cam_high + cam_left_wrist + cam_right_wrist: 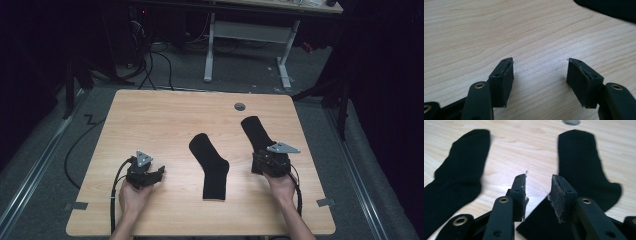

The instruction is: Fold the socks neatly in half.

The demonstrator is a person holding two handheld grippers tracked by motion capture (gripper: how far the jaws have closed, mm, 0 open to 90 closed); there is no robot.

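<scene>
Two black socks lie flat on the wooden table [150, 115]. One sock [212, 167] is bent at the heel near the middle, and the other sock [256, 131] lies to its right. My right gripper [265, 154] hovers over the near end of the right sock [581, 165]. Its jaws [537, 192] are open with a narrow gap, and the sock's cuff corner lies beneath them, untouched by the pads. The middle sock [459, 177] lies off to their left. My left gripper [159, 172] is open above bare wood [540, 75], with a sock's edge [609, 7] farther off.
A grey round hole [240, 106] sits in the table near its far edge. Grey tape marks [76, 205] [325, 202] sit at the two near corners. Behind the table stand a white-legged desk [250, 30] and floor cables [150, 70].
</scene>
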